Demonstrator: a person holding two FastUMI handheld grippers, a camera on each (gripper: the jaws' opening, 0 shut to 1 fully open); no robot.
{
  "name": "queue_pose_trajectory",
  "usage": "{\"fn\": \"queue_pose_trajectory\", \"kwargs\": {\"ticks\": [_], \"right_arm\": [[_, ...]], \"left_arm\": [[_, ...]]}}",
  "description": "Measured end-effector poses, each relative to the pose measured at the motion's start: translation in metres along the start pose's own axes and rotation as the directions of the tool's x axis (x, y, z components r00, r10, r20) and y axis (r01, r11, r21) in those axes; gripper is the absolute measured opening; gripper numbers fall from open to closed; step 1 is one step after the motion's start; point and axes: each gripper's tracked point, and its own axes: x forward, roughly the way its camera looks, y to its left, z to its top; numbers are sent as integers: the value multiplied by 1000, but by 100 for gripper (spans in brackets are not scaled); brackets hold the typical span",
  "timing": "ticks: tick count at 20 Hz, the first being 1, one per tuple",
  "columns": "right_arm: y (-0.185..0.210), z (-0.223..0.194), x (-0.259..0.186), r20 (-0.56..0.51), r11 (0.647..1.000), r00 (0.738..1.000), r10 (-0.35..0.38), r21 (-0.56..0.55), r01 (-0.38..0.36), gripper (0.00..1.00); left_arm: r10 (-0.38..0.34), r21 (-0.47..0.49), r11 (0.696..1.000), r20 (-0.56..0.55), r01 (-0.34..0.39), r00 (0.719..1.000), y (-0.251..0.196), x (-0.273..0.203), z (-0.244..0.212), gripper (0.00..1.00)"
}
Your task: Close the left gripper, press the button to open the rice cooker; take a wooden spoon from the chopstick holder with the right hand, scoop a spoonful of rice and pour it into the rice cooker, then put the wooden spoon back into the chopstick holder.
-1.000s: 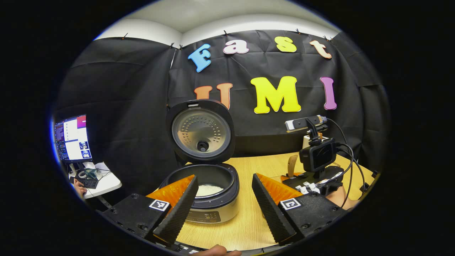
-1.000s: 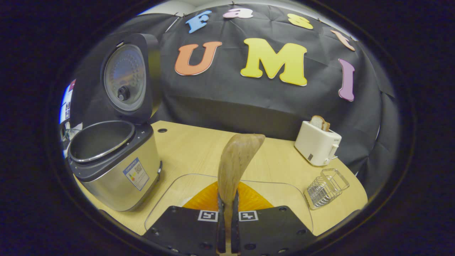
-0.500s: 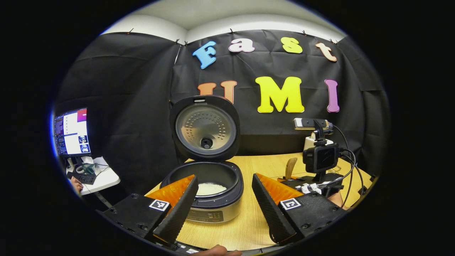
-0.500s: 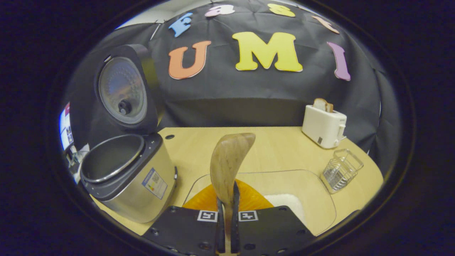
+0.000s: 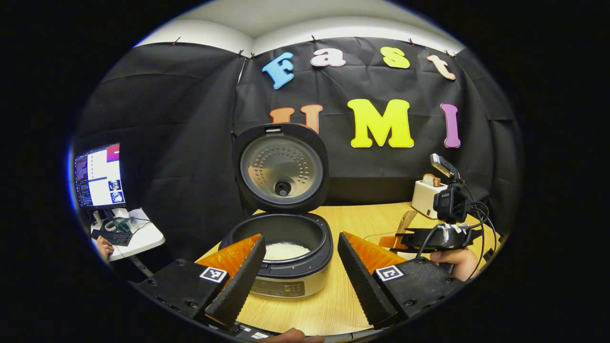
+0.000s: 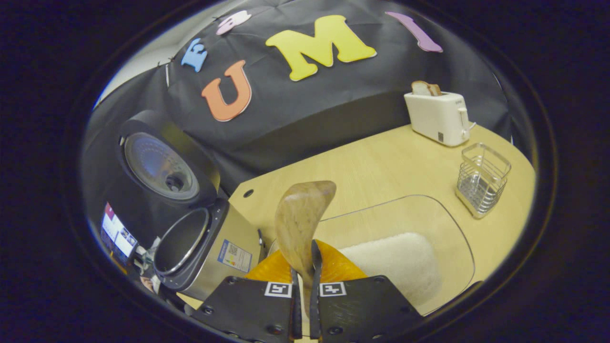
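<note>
Rice cooker (image 5: 281, 247) is opened, rice is seen inside. Wooden spoon (image 6: 300, 224) is clamped in right gripper (image 6: 305, 305) (left gripper (image 5: 300, 276) spread, empty). Return to chopstick holder (image 6: 482, 178) is judged outstanding.

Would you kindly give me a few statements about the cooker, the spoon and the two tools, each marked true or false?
1. The rice cooker has its lid raised. True.
2. The right tool is shut on the wooden spoon. True.
3. The left tool is shut. False: its fingers stand well apart.
4. The chopstick holder holds the spoon. False: the spoon is in the right tool.
5. Bread sticks out of the toaster. True.
6. The cooker's pot is bare inside. False: white rice lies in it.
</note>
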Motion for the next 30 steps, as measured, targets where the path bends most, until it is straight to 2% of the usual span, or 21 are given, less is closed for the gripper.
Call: {"fn": "queue_pose_trajectory", "kwargs": {"ticks": [3, 6, 12, 15, 20, 22, 27, 29, 30], "right_arm": [[-4, 3, 1, -21, 988, 997, 76, 139, -73, 7], [-8, 8, 0, -21, 955, 991, 133, 271, -122, 6], [-12, 19, -13, 12, 922, 984, 176, 348, -169, 6], [-19, 26, -18, 33, 895, 981, 192, 405, -188, 6], [-41, 41, -30, 82, 862, 981, 176, 469, -194, 6], [-51, 49, -36, 96, 820, 978, 183, 535, -206, 7], [-70, 68, -54, 165, 686, 956, 241, 668, -288, 6], [-73, 78, -63, 199, 619, 939, 281, 710, -336, 6], [-71, 84, -68, 231, 562, 920, 317, 736, -379, 5]], "left_arm": [[-14, 6, 1000, -3, 14, 1000, -3, 1, -2, 97], [-7, 12, 1000, -8, 7, 1000, -3, 3, -3, 97], [7, 21, 1000, -21, -6, 1000, 1, 5, -7, 97], [7, 15, 1000, -18, -7, 1000, 2, 5, -7, 97], [6, 19, 1000, -22, -6, 1000, 1, 6, -8, 97], [7, 17, 1000, -21, -7, 1000, 2, 4, -7, 97], [11, 17, 1000, -25, -11, 1000, 3, 5, -9, 97], [13, 19, 1000, -28, -13, 1000, 4, 6, -9, 97], [13, 21, 1000, -29, -12, 999, 4, 5, -10, 97]]}}
